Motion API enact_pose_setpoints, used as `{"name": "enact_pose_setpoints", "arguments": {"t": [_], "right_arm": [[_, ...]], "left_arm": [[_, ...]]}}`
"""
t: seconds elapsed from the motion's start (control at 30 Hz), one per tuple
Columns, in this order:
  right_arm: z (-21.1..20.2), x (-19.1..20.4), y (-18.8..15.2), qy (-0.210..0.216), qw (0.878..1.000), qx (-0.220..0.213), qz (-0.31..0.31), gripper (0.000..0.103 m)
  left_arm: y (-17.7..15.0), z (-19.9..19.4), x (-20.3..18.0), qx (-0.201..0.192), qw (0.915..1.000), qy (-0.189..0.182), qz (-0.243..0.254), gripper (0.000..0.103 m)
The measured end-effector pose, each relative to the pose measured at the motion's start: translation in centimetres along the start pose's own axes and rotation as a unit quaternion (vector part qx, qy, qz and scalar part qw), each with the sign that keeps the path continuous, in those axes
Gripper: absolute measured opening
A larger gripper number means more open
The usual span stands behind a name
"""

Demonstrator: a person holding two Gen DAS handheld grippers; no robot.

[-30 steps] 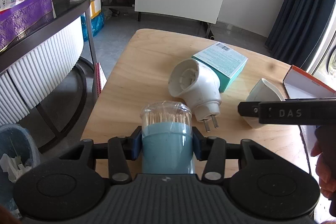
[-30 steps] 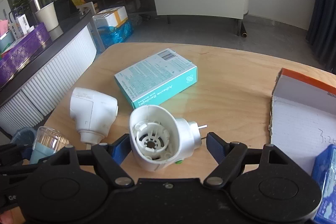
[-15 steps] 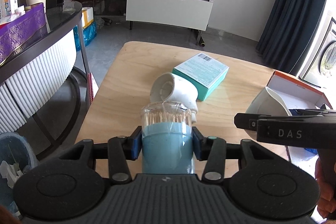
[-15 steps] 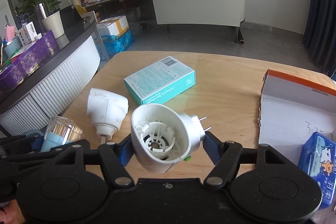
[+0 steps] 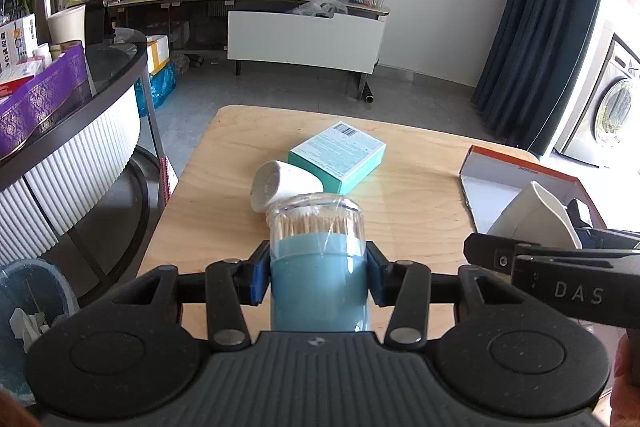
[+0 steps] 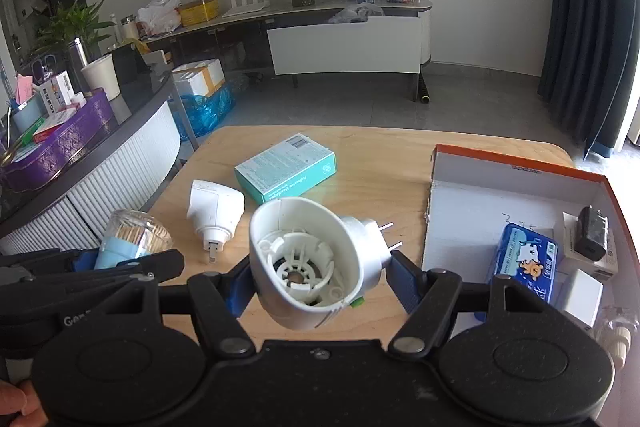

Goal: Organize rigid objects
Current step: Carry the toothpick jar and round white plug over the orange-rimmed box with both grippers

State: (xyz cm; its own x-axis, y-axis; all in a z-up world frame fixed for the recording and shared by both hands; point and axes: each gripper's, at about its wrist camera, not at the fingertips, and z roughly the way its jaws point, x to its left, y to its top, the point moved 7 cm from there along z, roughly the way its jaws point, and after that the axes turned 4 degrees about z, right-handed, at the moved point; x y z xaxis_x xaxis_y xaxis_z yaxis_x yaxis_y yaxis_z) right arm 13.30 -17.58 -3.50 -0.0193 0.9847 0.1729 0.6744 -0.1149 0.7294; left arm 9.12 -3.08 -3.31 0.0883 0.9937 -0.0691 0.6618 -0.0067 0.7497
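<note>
Item one: toothpick jar (image 5: 318, 259), blue base under a clear dome, clamped across its body by the left hand-held gripper (image 5: 318, 277), jaws narrow, pads pressed on both sides; carried clear of the counter (image 5: 420, 163). Item two: white plug-in device (image 6: 308, 259), open housing toward the camera, two prongs pointing away to the right, held between the pads of the right hand-held gripper (image 6: 320, 281) at a wide span, lifted off the wood. Item three: second white plug-in device (image 6: 214, 215), lying on the counter just beside the teal carton (image 6: 286, 169), untouched. Item four: orange-rimmed white box (image 6: 516, 169) at the right side of the counter, holding a blue tissue pack (image 6: 524, 263), a black charger (image 6: 594, 233) and small white pieces. Step in hand, as judged: both picked objects are in transit toward the box, neither yet set down. Next move calls for carrying each over the near wall of the box, choosing bare floor left of the tissue pack, lowering until the object rests, then parting the jaws; the two grippers ride close together, so one should go first.
</note>
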Motion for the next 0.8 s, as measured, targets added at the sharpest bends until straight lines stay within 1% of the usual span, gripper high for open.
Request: {"name": "enact_pose_setpoints", "arguments": {"t": [0.37,0.6,0.8], "right_arm": [[-4.3,-2.0,-1.7,-0.016,0.999,-0.015,0.023,0.083],[-6.1,-2.9,-2.2,-0.019,0.999,-0.022,0.029,0.083],[-7.3,-3.7,-2.4,-0.028,0.999,-0.029,0.034,0.083]], "left_arm": [[-0.3,-2.5,-2.4,-0.017,0.9996,-0.011,0.02,0.047],[-0.6,-3.7,-3.8,-0.025,0.9992,-0.017,0.027,0.047],[-0.6,-3.9,-4.7,-0.025,0.9988,-0.025,0.033,0.047]]}}
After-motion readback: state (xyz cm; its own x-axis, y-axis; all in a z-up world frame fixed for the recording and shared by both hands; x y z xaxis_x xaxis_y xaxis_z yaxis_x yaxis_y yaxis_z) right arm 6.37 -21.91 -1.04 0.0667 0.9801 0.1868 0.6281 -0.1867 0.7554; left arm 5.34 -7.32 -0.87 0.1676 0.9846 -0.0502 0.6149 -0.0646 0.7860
